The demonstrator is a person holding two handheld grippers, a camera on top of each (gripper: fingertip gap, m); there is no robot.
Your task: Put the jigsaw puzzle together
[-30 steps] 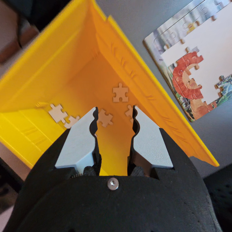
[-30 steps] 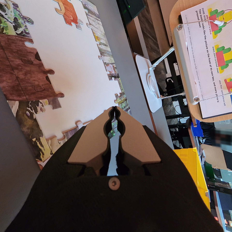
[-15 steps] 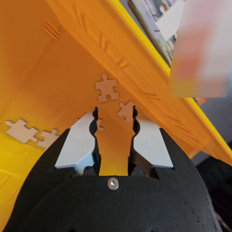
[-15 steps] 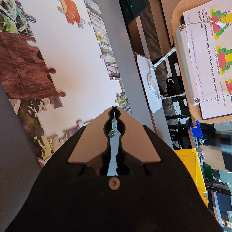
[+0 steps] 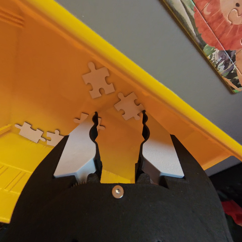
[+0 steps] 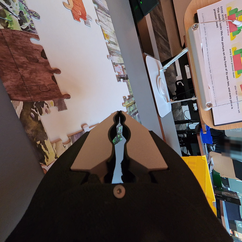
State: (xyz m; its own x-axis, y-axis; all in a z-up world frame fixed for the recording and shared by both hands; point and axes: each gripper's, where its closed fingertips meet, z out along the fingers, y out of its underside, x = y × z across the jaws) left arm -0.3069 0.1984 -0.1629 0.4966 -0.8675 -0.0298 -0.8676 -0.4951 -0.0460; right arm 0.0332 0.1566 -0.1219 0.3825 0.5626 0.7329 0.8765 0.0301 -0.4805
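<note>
In the left wrist view my left gripper (image 5: 119, 112) is open and empty inside a yellow bin (image 5: 39, 72). Several loose puzzle pieces lie face down on the bin floor: one (image 5: 98, 80) ahead, one (image 5: 129, 106) by the right fingertip, one (image 5: 100, 124) partly hidden by the left finger, two (image 5: 30, 131) at the left. The partly built puzzle (image 5: 216, 39) lies on the grey table to the right. In the right wrist view my right gripper (image 6: 119, 112) is shut and empty above the puzzle (image 6: 32, 73), over its edge by the white unfilled area (image 6: 81, 65).
A grey table (image 5: 144, 32) carries the bin and puzzle. Beyond the table edge in the right wrist view stand a white stand (image 6: 159, 86), a wooden board with a printed sheet (image 6: 220, 62) and another yellow bin (image 6: 199, 183).
My left gripper has gone deeper into the yellow bin, closer to the loose pieces, and its jaws have opened wider. The right gripper has hardly moved.
</note>
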